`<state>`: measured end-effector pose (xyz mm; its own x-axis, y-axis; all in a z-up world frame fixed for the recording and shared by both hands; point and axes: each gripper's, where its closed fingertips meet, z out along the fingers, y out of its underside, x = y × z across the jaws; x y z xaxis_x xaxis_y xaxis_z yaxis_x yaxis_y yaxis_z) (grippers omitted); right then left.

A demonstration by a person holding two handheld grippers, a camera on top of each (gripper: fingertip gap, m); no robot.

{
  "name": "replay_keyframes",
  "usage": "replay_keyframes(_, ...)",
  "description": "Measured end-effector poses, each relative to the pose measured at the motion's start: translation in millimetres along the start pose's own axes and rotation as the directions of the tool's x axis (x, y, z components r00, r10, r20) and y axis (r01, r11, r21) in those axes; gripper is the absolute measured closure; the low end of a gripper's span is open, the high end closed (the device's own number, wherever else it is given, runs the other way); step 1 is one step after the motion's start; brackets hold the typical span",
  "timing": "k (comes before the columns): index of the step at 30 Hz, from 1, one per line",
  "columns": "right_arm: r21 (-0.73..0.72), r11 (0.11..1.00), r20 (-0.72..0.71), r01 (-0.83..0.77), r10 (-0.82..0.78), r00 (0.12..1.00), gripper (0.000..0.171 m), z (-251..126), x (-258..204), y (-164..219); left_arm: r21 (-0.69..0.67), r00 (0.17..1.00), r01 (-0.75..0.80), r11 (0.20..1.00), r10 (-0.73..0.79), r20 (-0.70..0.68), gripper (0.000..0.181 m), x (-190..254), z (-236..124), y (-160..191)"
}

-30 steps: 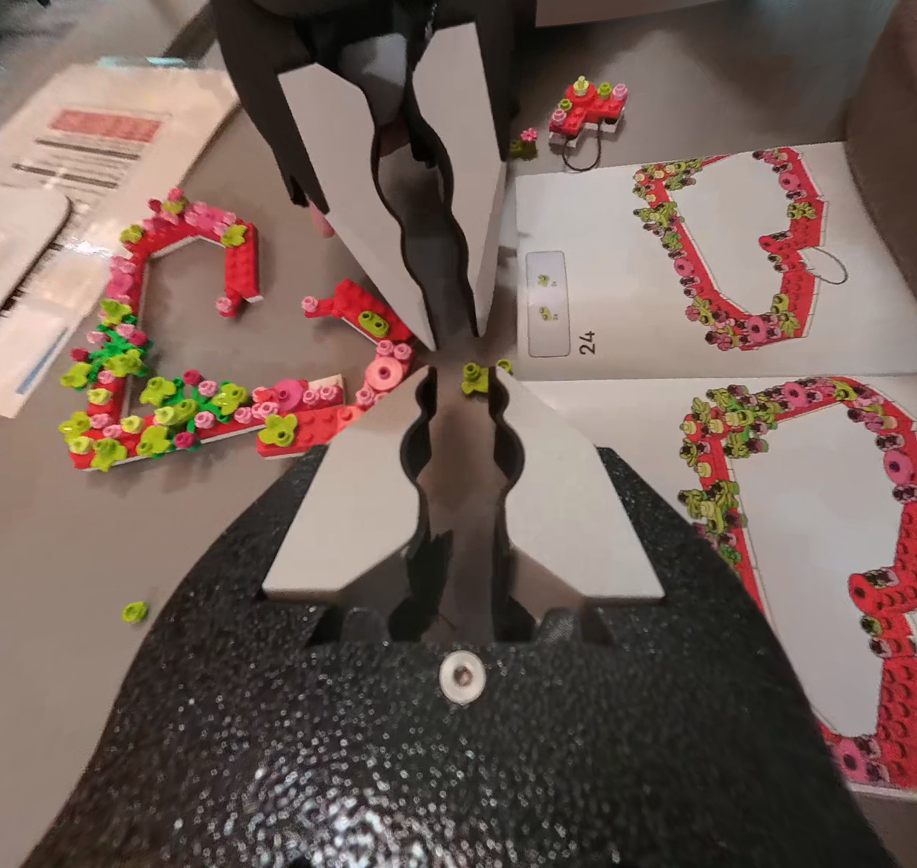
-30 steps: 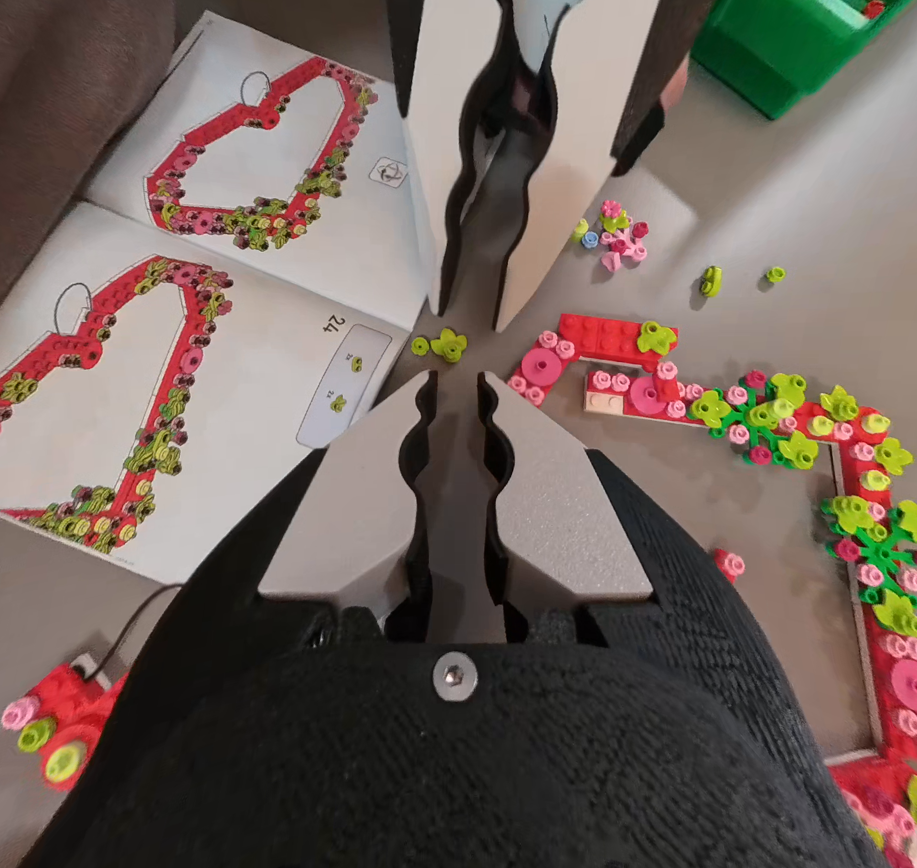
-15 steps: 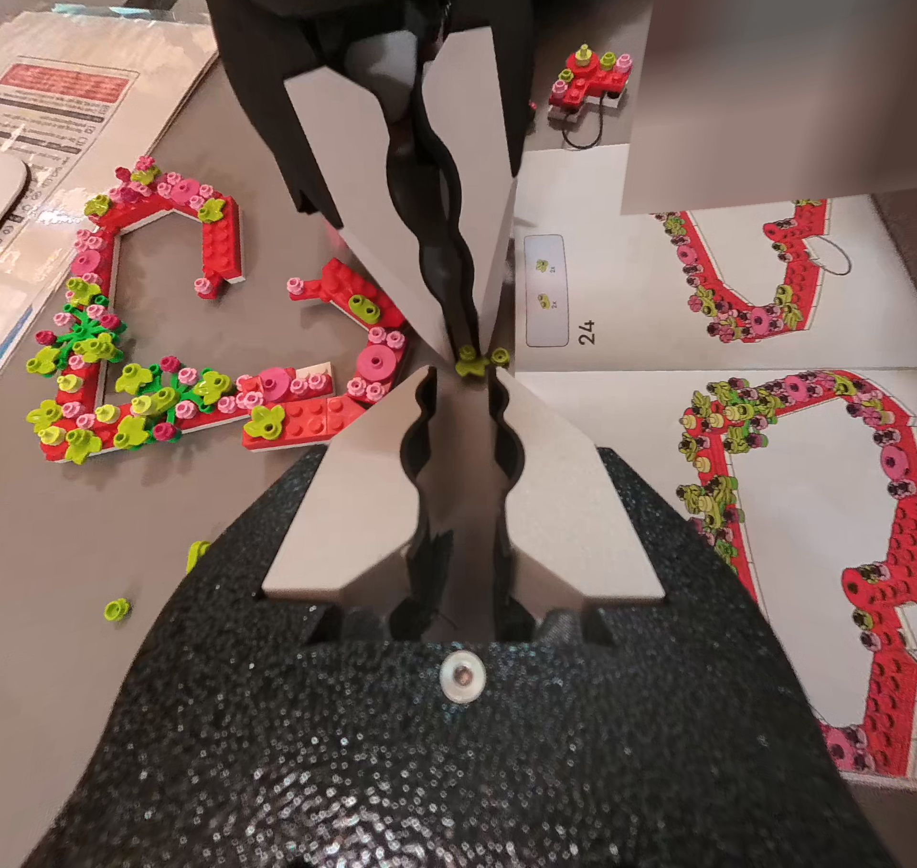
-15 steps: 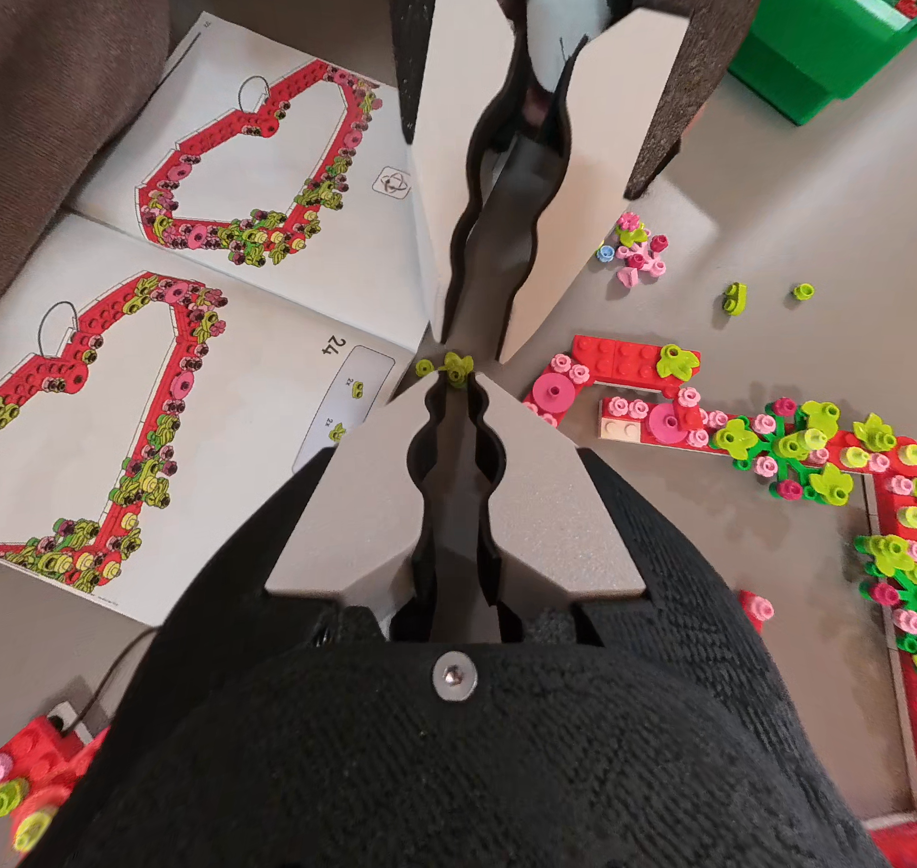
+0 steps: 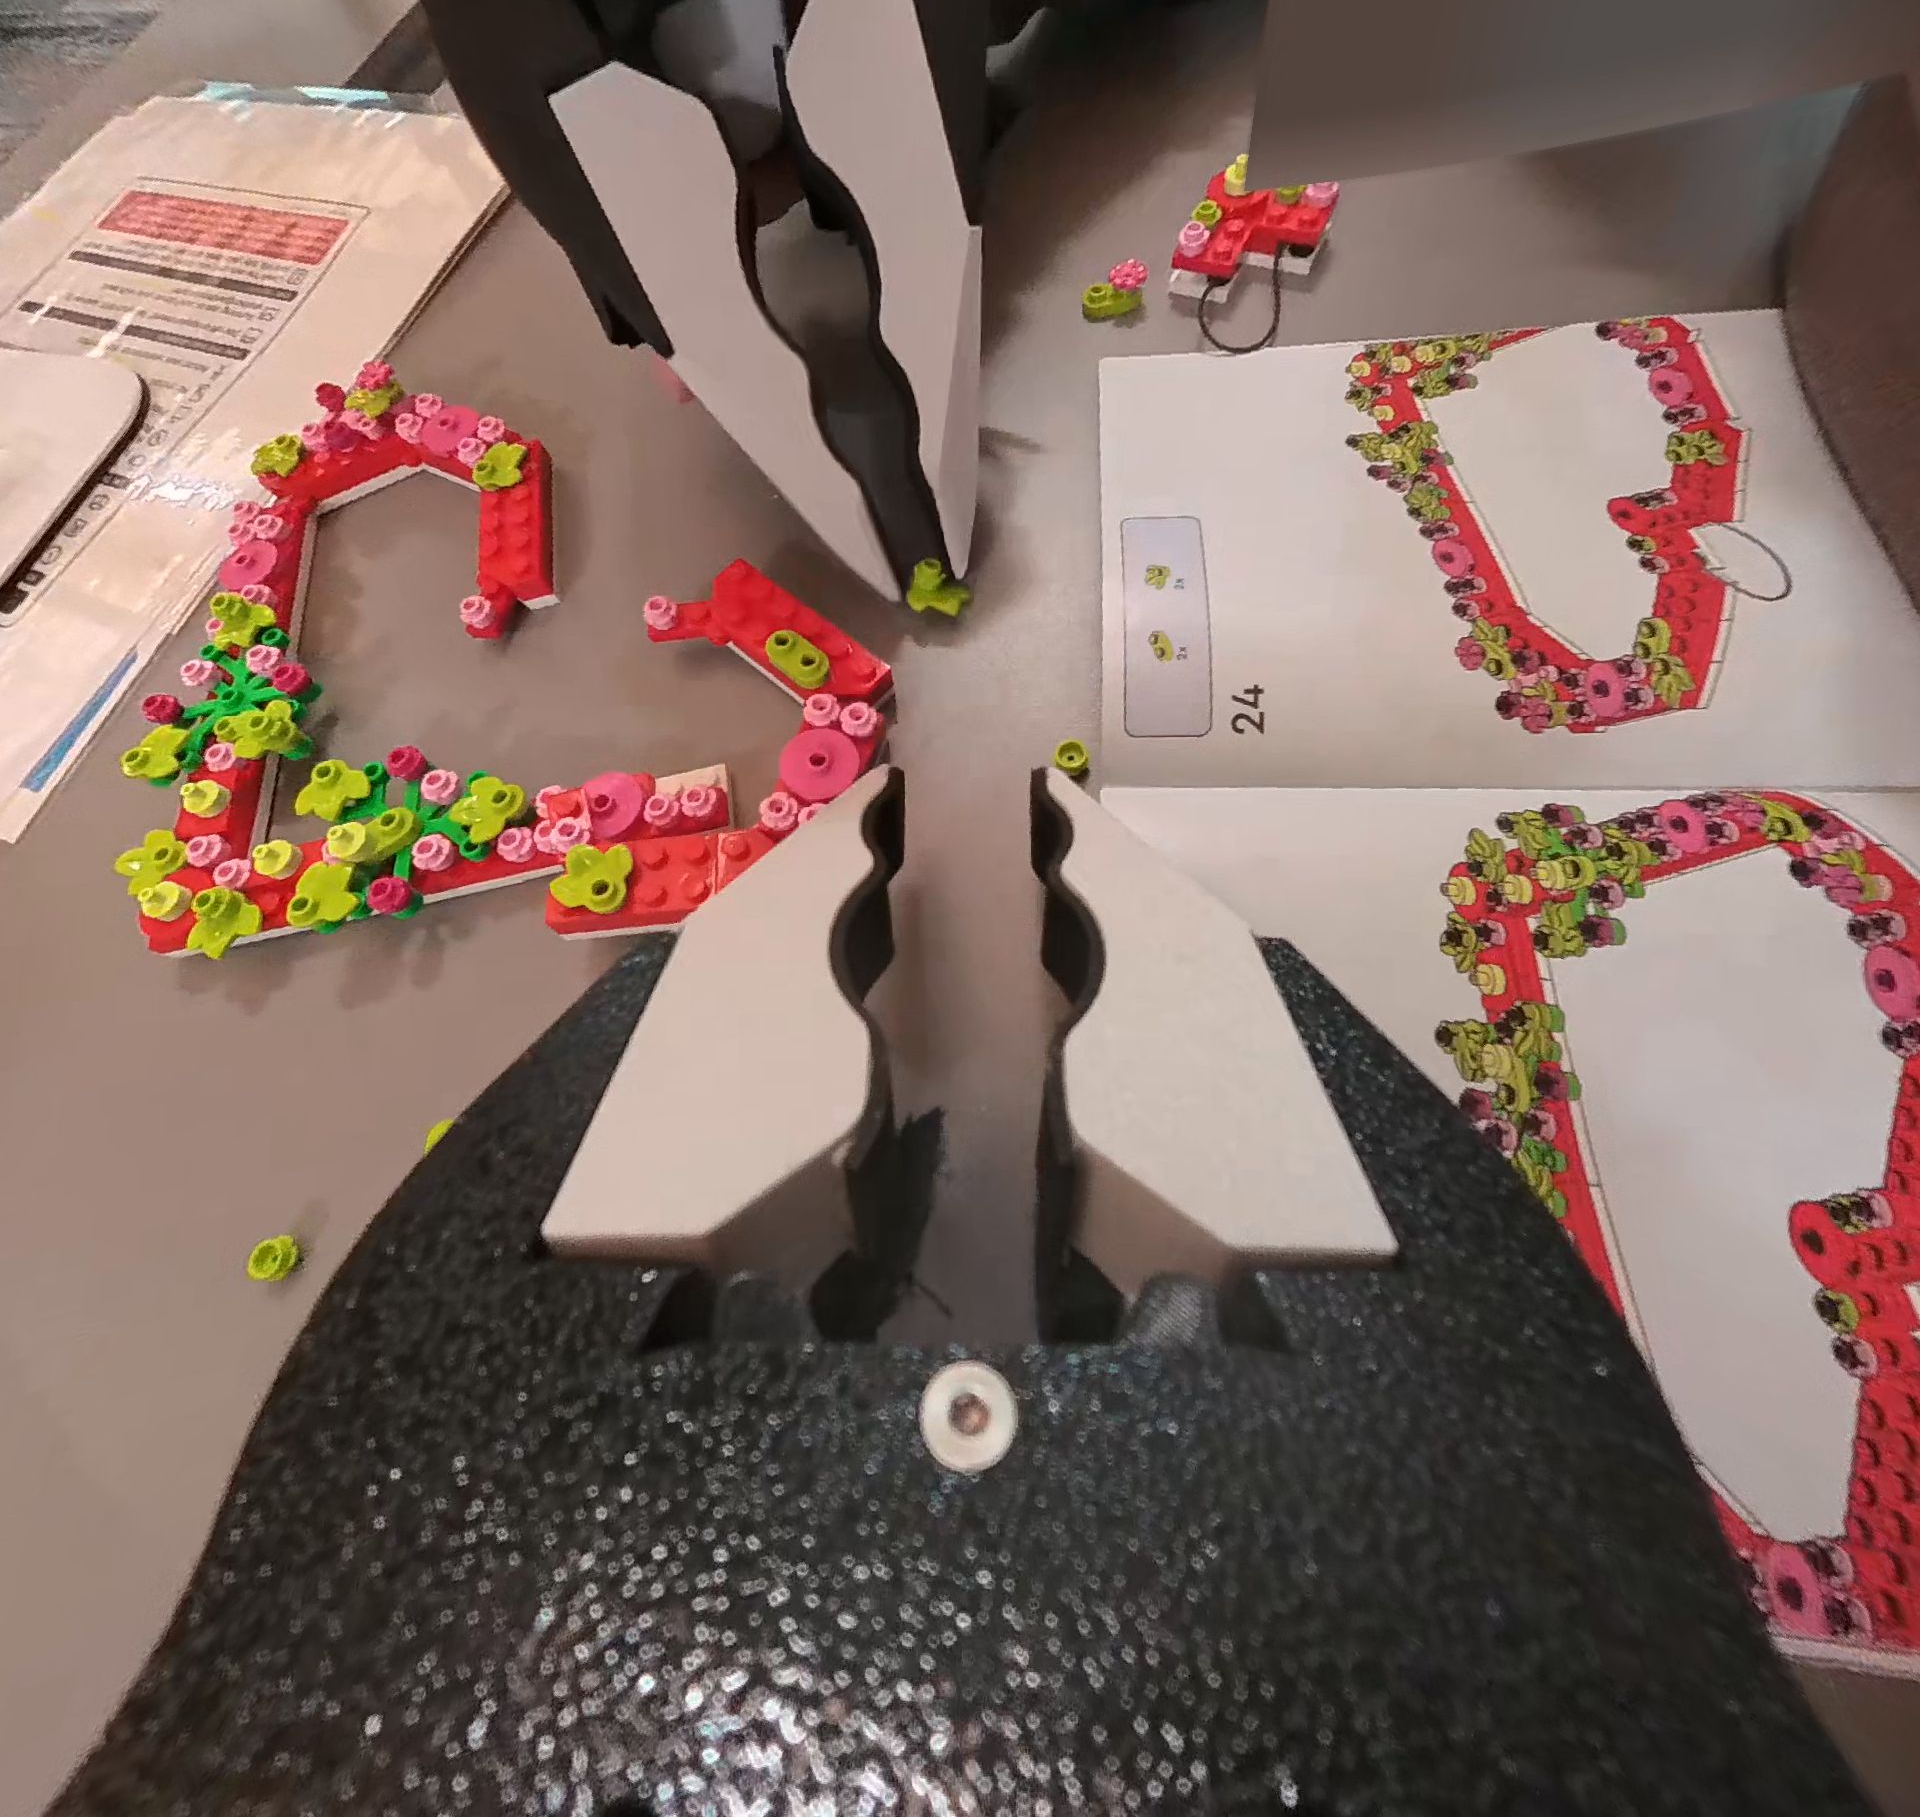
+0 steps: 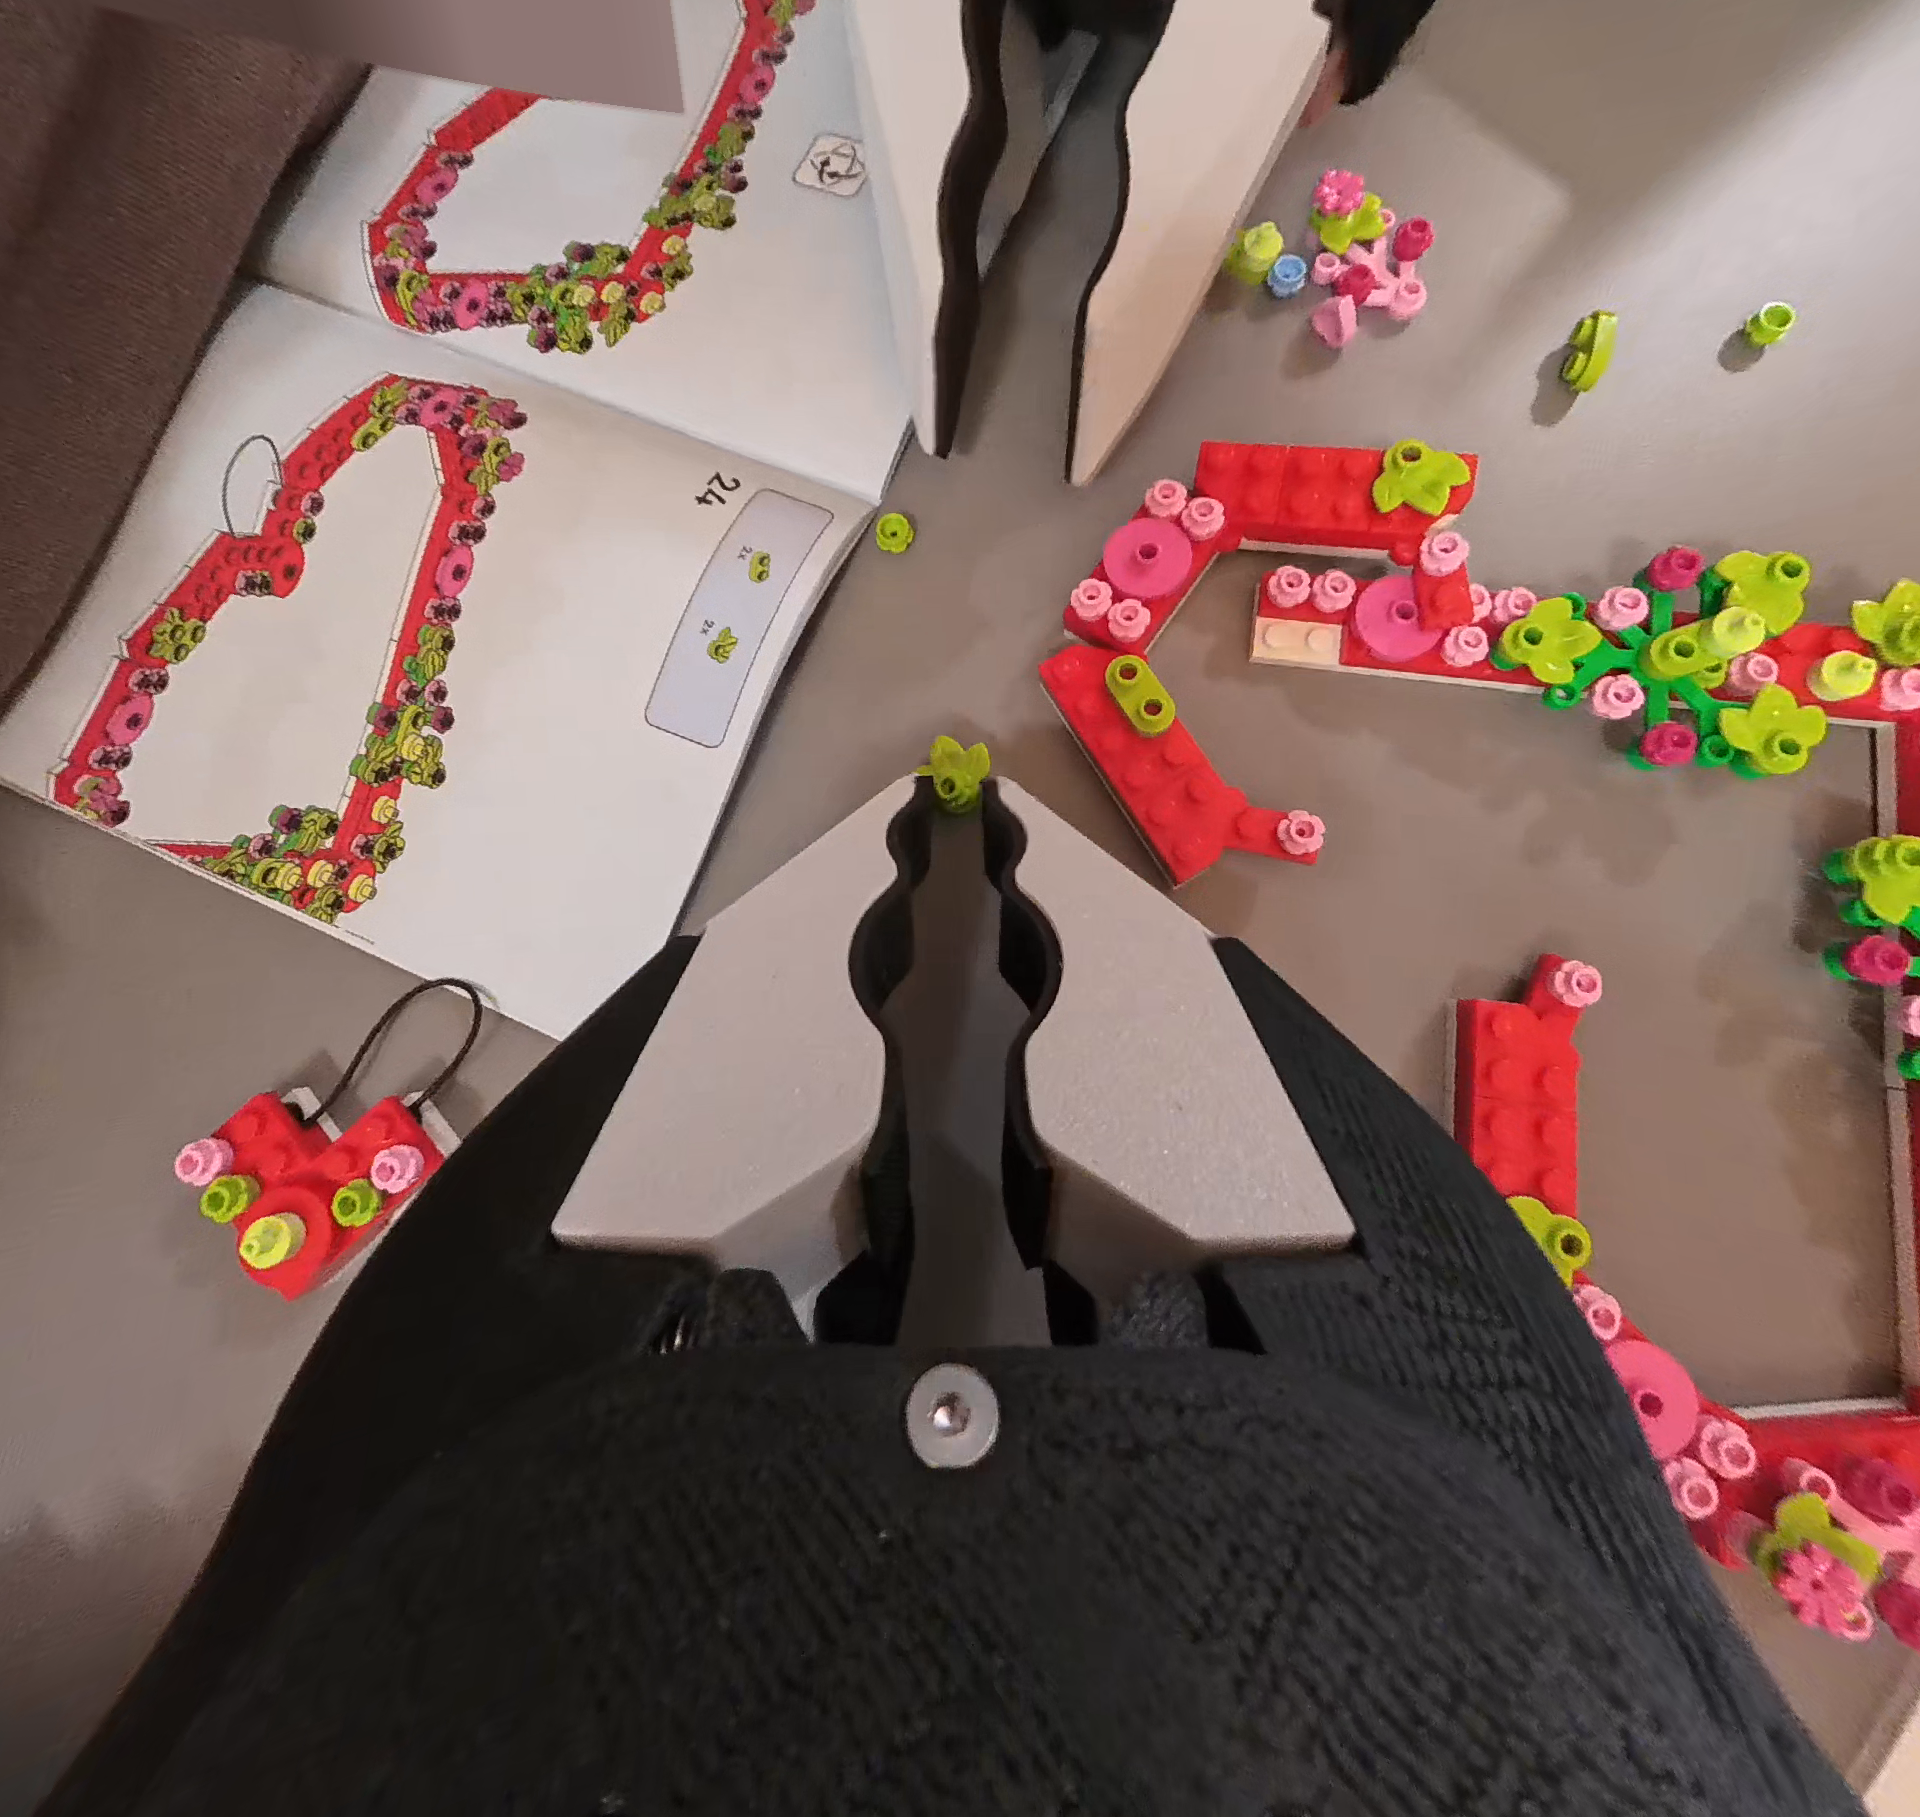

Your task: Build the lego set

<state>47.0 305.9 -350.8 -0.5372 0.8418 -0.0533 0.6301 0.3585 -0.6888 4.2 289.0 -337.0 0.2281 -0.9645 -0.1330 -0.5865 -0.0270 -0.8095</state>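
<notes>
My right gripper (image 6: 956,788) is shut on a small lime leaf piece (image 6: 956,768) at its fingertips, lifted above the grey table; it also shows in the left wrist view (image 5: 933,583) with the leaf piece (image 5: 933,591). My left gripper (image 5: 966,791) is open and empty over the table; it shows in the right wrist view (image 6: 1003,463). The red heart-frame build with pink and lime flowers (image 5: 343,728) lies to the left, its loose red section (image 5: 769,645) nearest the leaf. A lime round stud (image 5: 1070,755) lies by the booklet's edge.
The open instruction booklet (image 5: 1558,728) lies on the right of the left wrist view. A small red sub-build with a black cord (image 5: 1252,229) sits beyond it. Loose pink and lime pieces (image 6: 1340,255) lie near the left gripper. Papers (image 5: 208,240) lie at far left. Tip to tip, the grippers are about 6 centimeters apart.
My right gripper closed on the lime leaf piece and lifted it away from the round stud. My left gripper pulled back and its fingers spread wider.
</notes>
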Motion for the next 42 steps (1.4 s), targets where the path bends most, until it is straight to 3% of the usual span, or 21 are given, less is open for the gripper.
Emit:
replay_keyframes(16, 0.0, 1.0, -0.093, 0.023, -0.023, 0.995, 0.162, -3, 7, 1, 0.037, 0.999, -0.01, 0.999, 0.008, 0.04, 0.154, -4, -2, -6)
replay_keyframes(20, 0.023, 1.0, -0.118, 0.006, -0.003, 0.993, 0.164, -7, 12, -1, 0.09, 0.985, -0.074, 0.993, 0.059, 0.159, 0.151, -15, -2, -17)
replay_keyframes(23, 0.022, 1.0, -0.129, -0.001, 0.004, 0.992, 0.164, -6, 12, 0, 0.022, 0.966, -0.123, 0.992, 0.115, 0.233, 0.15, -22, 2, -15)
replay_keyframes(30, 0.023, 1.0, -0.106, 0.002, 0.0, 0.994, 0.162, 1, 9, -1, -0.026, 0.988, -0.036, 0.999, 0.039, 0.151, 0.144, -23, 11, -9)
replay_keyframes(42, 0.049, 0.999, -0.128, 0.003, 0.004, 0.992, 0.162, -2, 11, -8, -0.093, 0.996, -0.037, 0.995, 0.044, 0.076, 0.145, -27, 22, -5)
